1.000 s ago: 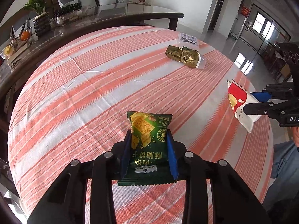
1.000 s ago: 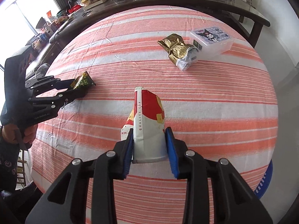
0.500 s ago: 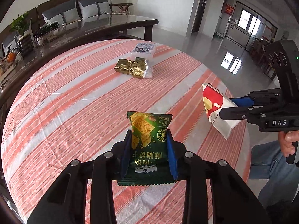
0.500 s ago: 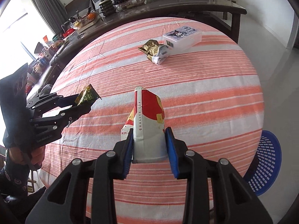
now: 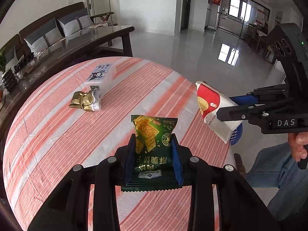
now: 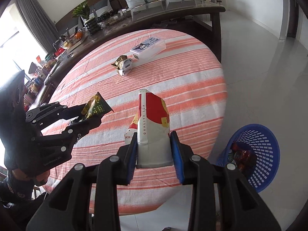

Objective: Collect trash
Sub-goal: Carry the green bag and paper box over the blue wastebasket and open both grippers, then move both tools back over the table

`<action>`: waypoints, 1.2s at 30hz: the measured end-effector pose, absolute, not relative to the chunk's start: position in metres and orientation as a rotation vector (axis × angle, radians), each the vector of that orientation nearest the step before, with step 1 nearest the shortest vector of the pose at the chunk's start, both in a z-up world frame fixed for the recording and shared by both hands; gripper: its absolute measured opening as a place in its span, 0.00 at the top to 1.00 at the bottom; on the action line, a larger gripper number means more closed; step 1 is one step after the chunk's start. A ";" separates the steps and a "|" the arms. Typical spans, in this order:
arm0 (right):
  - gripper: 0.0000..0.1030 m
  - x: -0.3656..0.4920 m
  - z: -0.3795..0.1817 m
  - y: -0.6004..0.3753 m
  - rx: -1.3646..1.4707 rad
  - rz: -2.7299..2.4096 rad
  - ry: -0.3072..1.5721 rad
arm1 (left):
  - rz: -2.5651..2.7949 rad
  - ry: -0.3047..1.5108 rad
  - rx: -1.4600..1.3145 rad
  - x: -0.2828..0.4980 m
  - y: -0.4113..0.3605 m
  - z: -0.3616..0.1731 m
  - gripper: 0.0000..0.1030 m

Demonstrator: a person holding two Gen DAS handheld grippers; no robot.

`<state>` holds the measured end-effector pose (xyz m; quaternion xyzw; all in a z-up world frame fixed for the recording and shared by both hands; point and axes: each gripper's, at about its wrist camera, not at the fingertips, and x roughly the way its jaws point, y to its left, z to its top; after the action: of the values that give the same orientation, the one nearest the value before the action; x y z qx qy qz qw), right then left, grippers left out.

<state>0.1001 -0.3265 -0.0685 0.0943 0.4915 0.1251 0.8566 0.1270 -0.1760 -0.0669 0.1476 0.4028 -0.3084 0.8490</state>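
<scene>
Lighting: bright daylight throughout. Right wrist view: window [image 6: 9, 57] at the left edge was blown out to white. Left wrist view: glossy floor [image 5: 192, 57] carried sharp window reflections at upper right; the glass-topped side table [image 5: 86, 38] mirrored cushions. Shadows: soft, faint on the striped tabletop [image 5: 57, 134]. Focus: sharp, with no motion blur evident. Distortion: strong fisheye bowing, straight lines curved toward the edges; dark vignette filled all corners.
</scene>
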 end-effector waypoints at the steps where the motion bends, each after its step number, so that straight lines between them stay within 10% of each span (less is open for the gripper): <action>1: 0.69 0.098 -0.068 -0.333 0.202 0.252 1.029 | -0.659 0.847 0.314 0.126 -0.183 -0.066 0.67; 29: 0.66 0.088 -0.191 -0.619 0.414 -0.251 1.165 | -0.971 1.101 0.284 0.147 -0.473 -0.188 0.65; 36: 0.54 0.086 -0.189 -0.644 0.466 -0.272 1.106 | -0.913 1.084 0.264 0.161 -0.482 -0.197 0.25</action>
<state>0.0859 -0.6440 -0.1887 0.2185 0.5189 -0.1275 0.8165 0.1607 -0.4822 -0.1971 0.1207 0.4964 -0.4180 0.7512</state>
